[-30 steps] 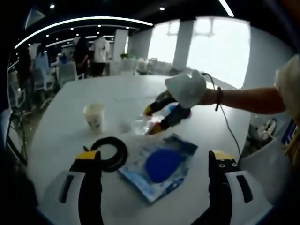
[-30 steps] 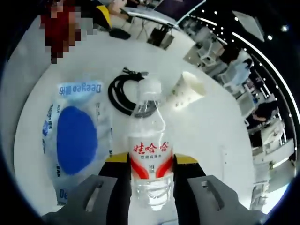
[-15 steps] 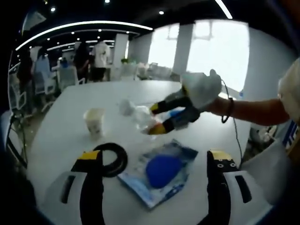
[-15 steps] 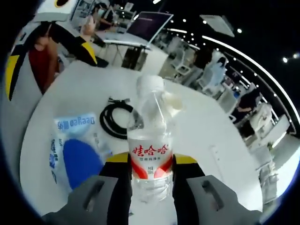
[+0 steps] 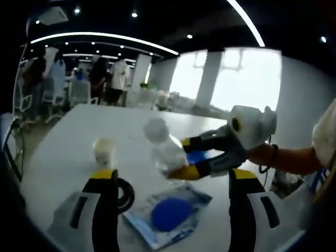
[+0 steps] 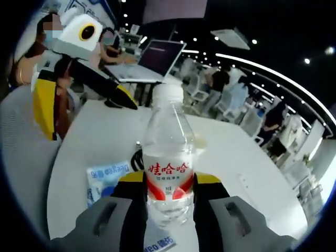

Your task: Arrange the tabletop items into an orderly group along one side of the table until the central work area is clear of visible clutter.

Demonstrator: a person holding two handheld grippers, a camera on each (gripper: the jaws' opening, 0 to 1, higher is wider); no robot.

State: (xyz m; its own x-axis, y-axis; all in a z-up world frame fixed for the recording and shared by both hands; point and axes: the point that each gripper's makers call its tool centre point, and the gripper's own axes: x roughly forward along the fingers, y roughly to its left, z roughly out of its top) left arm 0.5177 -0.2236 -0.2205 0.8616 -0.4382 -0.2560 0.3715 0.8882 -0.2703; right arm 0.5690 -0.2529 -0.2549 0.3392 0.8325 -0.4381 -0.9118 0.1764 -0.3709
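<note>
Right hand-held gripper: black jaws with yellow tips, closed tight against a water bottle, gripping it at the red-and-white label band. The bottle is clear thin plastic, ribbed toward the base, with a white screw cap, upright along the jaws and held in the air above the worktop. In the left gripper view the same bottle hangs tilted above the white worktop, clamped by the right hand-held gripper that reaches in from the right.

Left hand-held gripper: jaws spread wide apart, nothing between them, poised over the worktop's near edge.

Worktop: smooth, matte white, rounded outline. On it:
- a flat, glossy plastic pouch, pale blue with a dark blue round patch in the middle, lying between the left jaws; in the right gripper view the pouch sits just left of the bottle, partly hidden by the jaws.
- a coiled black cable, half hidden behind the left jaw of the left hand-held gripper.
- a paper cup, pale, standing upright, beyond the cable and well apart from the pouch.

Surroundings: open office, ceiling light strips, bright windows; office chairs and standing people far behind the worktop. A laptop stands open on a distant desk.
</note>
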